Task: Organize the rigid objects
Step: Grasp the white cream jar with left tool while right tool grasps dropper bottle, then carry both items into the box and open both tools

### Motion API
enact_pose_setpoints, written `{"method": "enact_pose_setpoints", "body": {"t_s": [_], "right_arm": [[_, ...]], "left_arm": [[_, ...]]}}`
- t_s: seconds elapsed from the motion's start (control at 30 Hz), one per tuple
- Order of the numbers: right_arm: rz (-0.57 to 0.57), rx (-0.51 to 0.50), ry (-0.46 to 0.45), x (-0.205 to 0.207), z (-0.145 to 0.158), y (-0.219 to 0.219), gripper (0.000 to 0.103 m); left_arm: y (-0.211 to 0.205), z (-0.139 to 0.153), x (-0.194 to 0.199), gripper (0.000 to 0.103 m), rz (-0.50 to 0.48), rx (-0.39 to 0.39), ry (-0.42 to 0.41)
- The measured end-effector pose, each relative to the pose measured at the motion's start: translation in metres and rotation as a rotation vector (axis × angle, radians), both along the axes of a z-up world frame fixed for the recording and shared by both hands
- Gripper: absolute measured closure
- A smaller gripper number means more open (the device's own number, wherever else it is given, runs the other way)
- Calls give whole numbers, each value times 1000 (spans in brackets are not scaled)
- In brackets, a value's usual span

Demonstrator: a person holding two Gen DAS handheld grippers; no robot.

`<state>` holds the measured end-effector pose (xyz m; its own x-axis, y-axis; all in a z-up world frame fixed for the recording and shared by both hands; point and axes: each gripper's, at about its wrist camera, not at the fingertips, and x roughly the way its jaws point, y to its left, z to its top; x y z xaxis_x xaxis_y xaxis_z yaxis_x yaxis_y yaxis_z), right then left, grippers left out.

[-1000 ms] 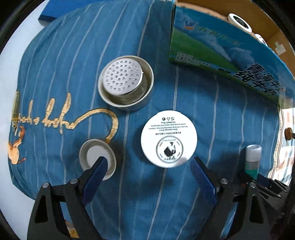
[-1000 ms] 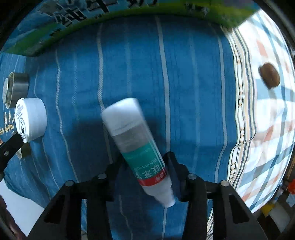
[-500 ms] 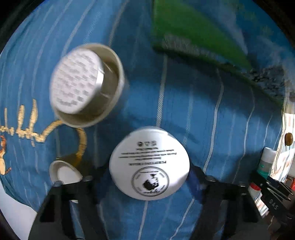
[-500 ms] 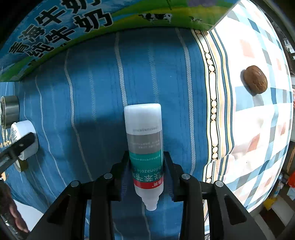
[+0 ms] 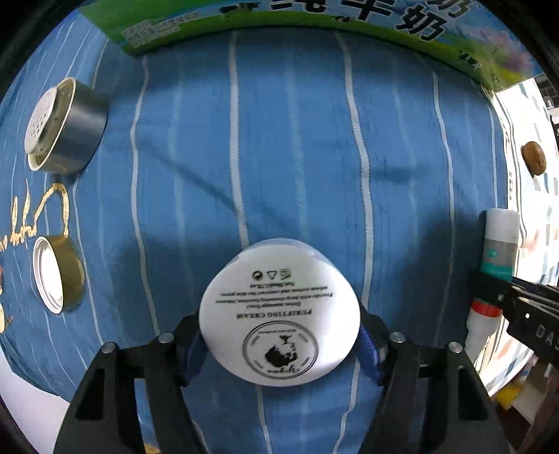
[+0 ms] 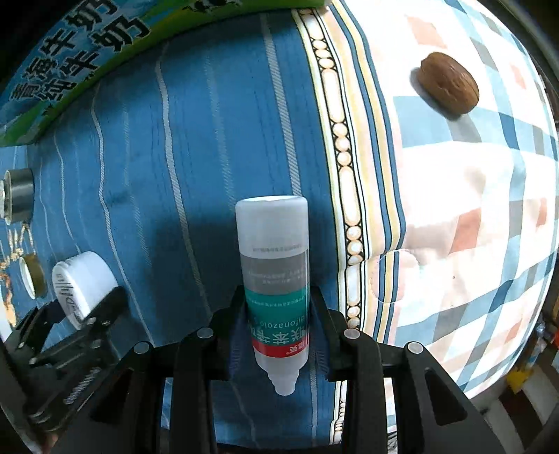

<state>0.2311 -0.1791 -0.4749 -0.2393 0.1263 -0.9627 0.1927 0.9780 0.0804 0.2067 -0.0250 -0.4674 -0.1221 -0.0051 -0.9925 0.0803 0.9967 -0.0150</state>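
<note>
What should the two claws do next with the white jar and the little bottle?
Probably carry both up and over to the milk carton box at the top. The left claw already grips the white cream jar, its jaws having just adjusted around it, and the right claw is shut on the small bottle.

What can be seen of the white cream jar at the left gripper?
The white cream jar is a round, squat tub, apparently plastic, whose flat face carries black print reading "PURIFYING CREAM" and a circular logo. It sits between the blue-padded fingers of the left gripper, which press on its sides, over the blue striped cloth. In the right wrist view it shows side-on. Whether it rests on the cloth or is lifted cannot be told.
</note>
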Motion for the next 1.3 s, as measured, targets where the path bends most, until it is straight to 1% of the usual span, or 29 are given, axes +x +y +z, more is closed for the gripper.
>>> {"method": "enact_pose_setpoints", "body": {"t_s": [0.1, 0.13, 0.17, 0.23, 0.3, 0.33, 0.37, 0.4, 0.47, 0.53, 0.63, 0.77, 0.83, 0.97, 1.07, 1.2, 1.23, 1.3], "right_arm": [[-15, 9, 6, -4, 2, -10, 65], [-19, 4, 14, -6, 1, -14, 61], [-25, -8, 24, -11, 1, -20, 59], [-47, -11, 35, -15, -1, -24, 59], [-53, -42, 19, -18, 1, -23, 61], [-54, -59, 15, -19, 2, -22, 66], [-46, -79, 10, -19, 3, -17, 66], [-40, -91, 6, -19, 5, -9, 67], [-22, -100, -3, -23, 7, -2, 68], [-25, -81, 1, -28, 10, 0, 68], [-26, -64, -20, -33, 21, -2, 69], [-10, -27, -59, -42, 48, -4, 69], [2, -10, -87, -46, 70, -9, 69], [15, 22, -142, -49, 100, -22, 69], [32, 47, -190, -52, 133, -27, 69], [60, 76, -253, -36, 183, -24, 69], [66, 82, -265, -23, 190, -19, 69], [67, 96, -297, -14, 206, -20, 69]], "left_arm": [[-7, -2, 3, 33, 1, -11, 5], [-5, -2, 7, 33, 3, -14, 2], [-5, -2, 7, 34, 3, -12, -4], [-1, -1, 7, 37, 5, -5, -22], [-1, 0, 3, 38, 14, -7, -33], [-2, 1, 2, 38, 13, -3, -36], [3, -2, 4, 38, 11, -1, -42], [10, 8, 0, 38, 13, -2, -49], [8, 14, -2, 38, 10, 4, -72], [8, 27, -5, 38, 7, -3, -84], [8, 53, -13, 38, 2, -19, -113], [6, 82, -16, 38, -9, -51, -151], [5, 99, -17, 38, -13, -66, -178], [3, 141, -16, 38, -17, -98, -241], [0, 174, -12, 38, -27, -120, -295], [2, 214, 0, 38, -40, -148, -364], [2, 219, 4, 38, -40, -148, -379], [4, 233, 15, 38, -27, -165, -397]]}}
